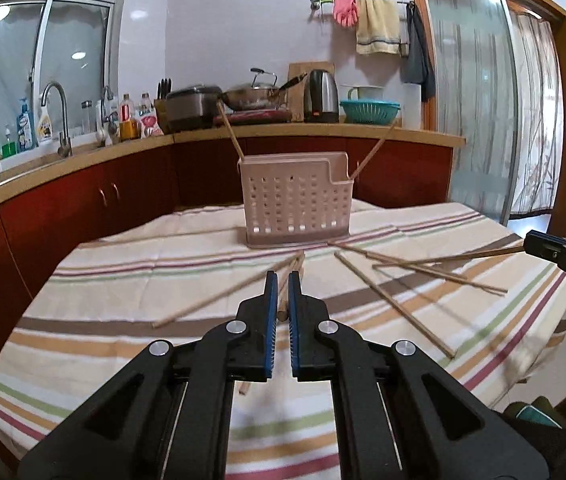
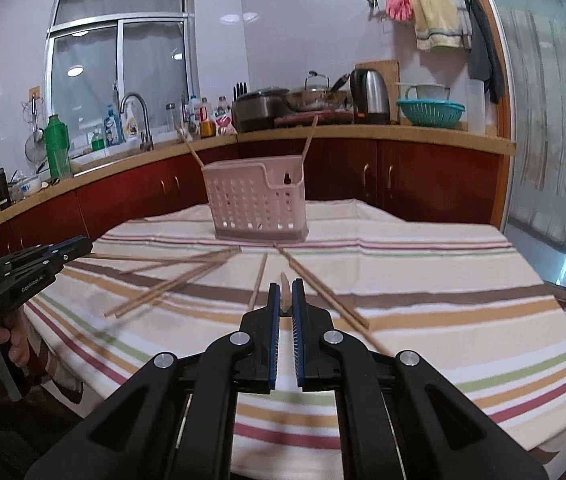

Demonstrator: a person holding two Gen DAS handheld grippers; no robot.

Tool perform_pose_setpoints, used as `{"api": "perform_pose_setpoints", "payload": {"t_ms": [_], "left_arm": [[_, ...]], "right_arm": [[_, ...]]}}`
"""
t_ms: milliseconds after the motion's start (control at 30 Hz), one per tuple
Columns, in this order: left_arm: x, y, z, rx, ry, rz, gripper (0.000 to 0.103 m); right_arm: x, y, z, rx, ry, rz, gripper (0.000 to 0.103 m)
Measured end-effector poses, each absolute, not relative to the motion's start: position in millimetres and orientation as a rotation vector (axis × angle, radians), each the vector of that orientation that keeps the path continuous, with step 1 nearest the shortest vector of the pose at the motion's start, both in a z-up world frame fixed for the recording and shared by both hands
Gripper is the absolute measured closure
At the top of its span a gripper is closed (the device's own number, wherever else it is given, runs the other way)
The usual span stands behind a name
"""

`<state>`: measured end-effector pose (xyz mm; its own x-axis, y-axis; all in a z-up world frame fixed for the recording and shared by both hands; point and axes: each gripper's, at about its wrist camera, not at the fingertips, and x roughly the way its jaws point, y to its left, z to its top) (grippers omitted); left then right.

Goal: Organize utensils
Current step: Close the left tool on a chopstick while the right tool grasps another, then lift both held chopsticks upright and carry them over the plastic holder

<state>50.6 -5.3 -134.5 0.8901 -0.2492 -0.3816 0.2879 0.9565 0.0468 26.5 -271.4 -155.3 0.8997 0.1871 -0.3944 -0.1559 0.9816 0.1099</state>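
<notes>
A pale pink perforated utensil holder (image 1: 297, 200) (image 2: 257, 200) stands at the far side of the striped tablecloth, with two wooden chopsticks leaning out of it. Several more chopsticks (image 1: 395, 268) (image 2: 171, 280) lie scattered in front of it. My left gripper (image 1: 283, 280) is shut on one chopstick (image 1: 281, 300), which runs between its blue pads above the cloth. It also shows in the right wrist view (image 2: 79, 250). My right gripper (image 2: 285, 288) is shut on another chopstick (image 2: 285, 292). It also shows in the left wrist view (image 1: 531, 242).
The table (image 1: 123, 344) is covered by a striped cloth. Behind it runs a counter with red cabinets (image 1: 83, 208), a sink tap (image 1: 59, 116), bottles, a wok, a kettle (image 1: 323, 96) and a teal colander (image 2: 431, 112). A glass sliding door (image 2: 555, 120) is on the right.
</notes>
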Motion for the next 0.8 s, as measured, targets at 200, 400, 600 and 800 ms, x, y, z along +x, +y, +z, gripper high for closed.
{"api": "perform_pose_setpoints", "payload": {"t_ms": [200,400,600,800], "left_arm": [[55.0,-1.4,-139.6,0.089,0.401,-0.275,0.097],[59.0,-4.2,-124.2,0.099,0.345,-0.275,0.097],[77.6,-7.1,-104.0,0.105,0.28,-0.269,0.097],[107.1,-12.6,-83.1,0.112,0.227,-0.263,0.097]], "right_arm": [[27.7,-269.6,-156.2,0.077,0.42,0.182,0.096],[31.9,-271.6,-148.0,0.089,0.405,0.185,0.096],[47.6,-273.4,-130.2,0.088,0.377,0.188,0.096],[77.8,-273.7,-111.2,0.076,0.357,0.193,0.096]]}}
